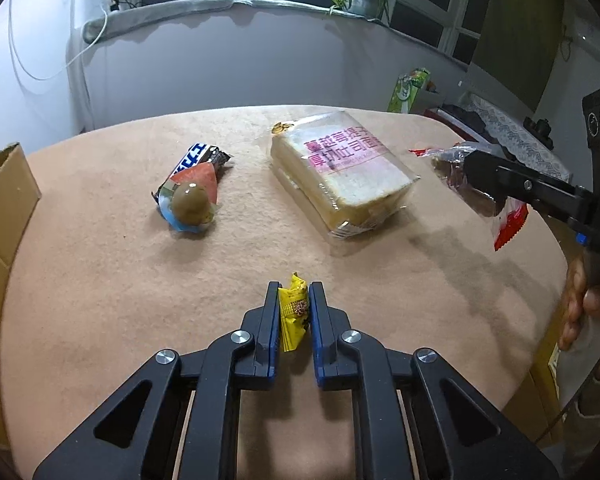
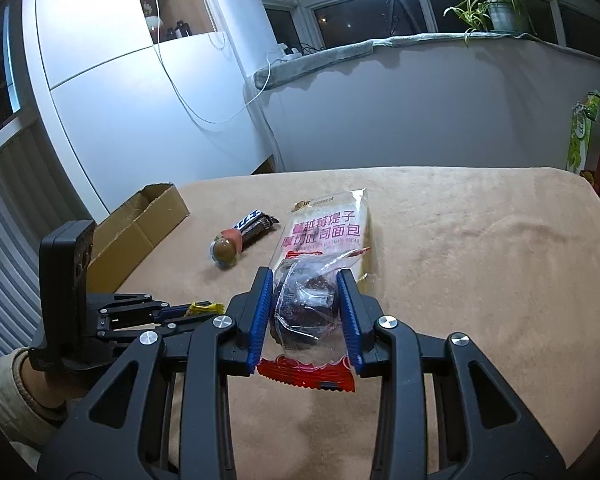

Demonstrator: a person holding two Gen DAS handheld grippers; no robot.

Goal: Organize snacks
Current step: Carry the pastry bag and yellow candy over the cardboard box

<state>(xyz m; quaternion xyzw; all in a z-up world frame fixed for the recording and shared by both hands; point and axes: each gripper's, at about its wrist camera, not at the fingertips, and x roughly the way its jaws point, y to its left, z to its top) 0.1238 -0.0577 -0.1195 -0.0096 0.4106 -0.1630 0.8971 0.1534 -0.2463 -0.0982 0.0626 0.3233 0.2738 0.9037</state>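
Left hand-held gripper (image 1: 294,300) pinches yellow candy (image 1: 295,312) on the table (image 1: 100,300), nearer than the bread pack (image 1: 340,172). Lift straight, carry to cardboard box (image 1: 4,192), far left of bread. Right hand-held gripper (image 2: 306,300) clamps a clear-wrapped dark snack (image 2: 304,308), airborne. Only the right view shows the box's open inside; left view shows the snack clear of the table.

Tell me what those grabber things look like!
Each hand-held gripper, left and right, has black angular arms with silver round bolts and blue ribbed pads on the fingers. One body shows white letters "DA". A beige sleeve covers the left wrist.
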